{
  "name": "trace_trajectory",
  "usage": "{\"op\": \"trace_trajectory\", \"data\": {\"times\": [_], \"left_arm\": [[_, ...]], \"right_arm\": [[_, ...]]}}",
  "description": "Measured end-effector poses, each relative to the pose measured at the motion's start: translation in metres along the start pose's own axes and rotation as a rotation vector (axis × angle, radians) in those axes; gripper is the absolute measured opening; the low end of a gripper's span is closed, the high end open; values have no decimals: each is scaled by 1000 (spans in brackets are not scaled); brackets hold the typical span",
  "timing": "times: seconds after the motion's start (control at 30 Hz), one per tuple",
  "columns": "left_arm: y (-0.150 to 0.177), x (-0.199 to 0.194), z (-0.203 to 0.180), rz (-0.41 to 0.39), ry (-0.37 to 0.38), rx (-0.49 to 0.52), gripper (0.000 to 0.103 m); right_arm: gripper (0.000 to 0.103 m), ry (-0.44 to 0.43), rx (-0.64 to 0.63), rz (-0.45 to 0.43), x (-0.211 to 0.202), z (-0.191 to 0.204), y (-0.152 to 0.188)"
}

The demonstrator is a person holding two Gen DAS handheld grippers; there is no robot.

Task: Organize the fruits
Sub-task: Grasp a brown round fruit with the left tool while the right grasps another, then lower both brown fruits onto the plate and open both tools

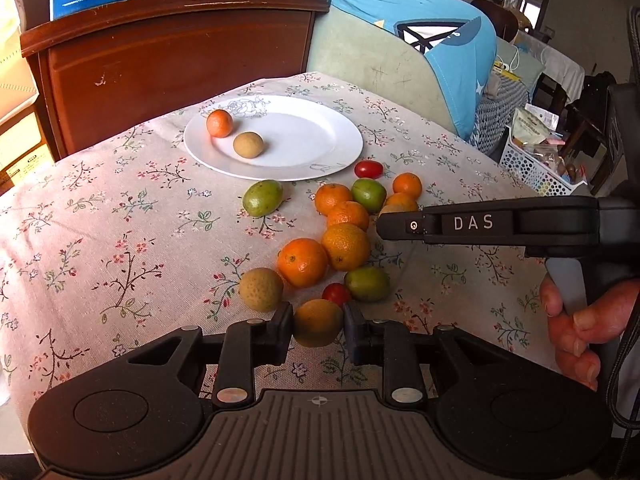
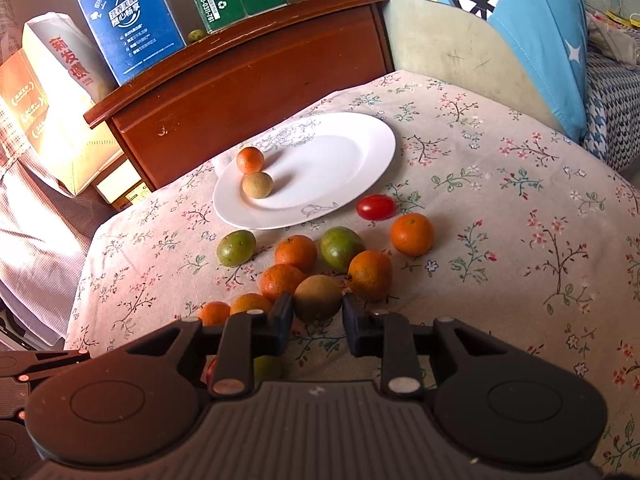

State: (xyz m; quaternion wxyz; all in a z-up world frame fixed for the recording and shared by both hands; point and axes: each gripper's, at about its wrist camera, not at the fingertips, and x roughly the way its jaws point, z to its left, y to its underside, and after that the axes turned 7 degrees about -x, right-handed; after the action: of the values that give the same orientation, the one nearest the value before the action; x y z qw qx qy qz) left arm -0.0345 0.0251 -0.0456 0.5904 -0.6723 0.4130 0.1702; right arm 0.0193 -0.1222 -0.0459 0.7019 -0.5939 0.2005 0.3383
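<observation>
**Both tongs closed on brown fruits**

A table under a floral cloth (image 1: 120, 216) stood before a wooden cabinet (image 1: 172, 52). A white plate (image 1: 320, 140) at twelve o'clock carried one orange (image 1: 219, 123) and one brown fruit (image 1: 248, 145). Loose oranges, green fruits and cherry tomatoes lay in a pile (image 1: 344, 240) at the plate's six o'clock. The left gripper (image 1: 318, 330) clamped a brown fruit, the near longan (image 1: 318, 322). The right gripper (image 2: 317, 312) clamped another, the far longan (image 2: 318, 298), at the pile's edge.

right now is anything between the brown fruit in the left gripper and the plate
The loose fruit pile on the tablecloth lies between the brown fruit, held in the left gripper, and the plate. Above them, nothing visible blocks.
</observation>
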Motion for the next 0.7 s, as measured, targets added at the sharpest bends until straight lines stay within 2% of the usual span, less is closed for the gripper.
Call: {"op": "trace_trajectory", "data": {"times": [0.13,0.4,0.7], "left_arm": [[-11,-9,3,-22,18,-43,24],[-47,-15,10,-60,12,-49,24],[-100,4,25,-88,3,-11,24]], "right_arm": [[27,-1,-2,0,-4,2,-5],[27,-40,-38,-41,-18,6,-32],[27,-55,-103,-71,-14,-3,-70]]}}
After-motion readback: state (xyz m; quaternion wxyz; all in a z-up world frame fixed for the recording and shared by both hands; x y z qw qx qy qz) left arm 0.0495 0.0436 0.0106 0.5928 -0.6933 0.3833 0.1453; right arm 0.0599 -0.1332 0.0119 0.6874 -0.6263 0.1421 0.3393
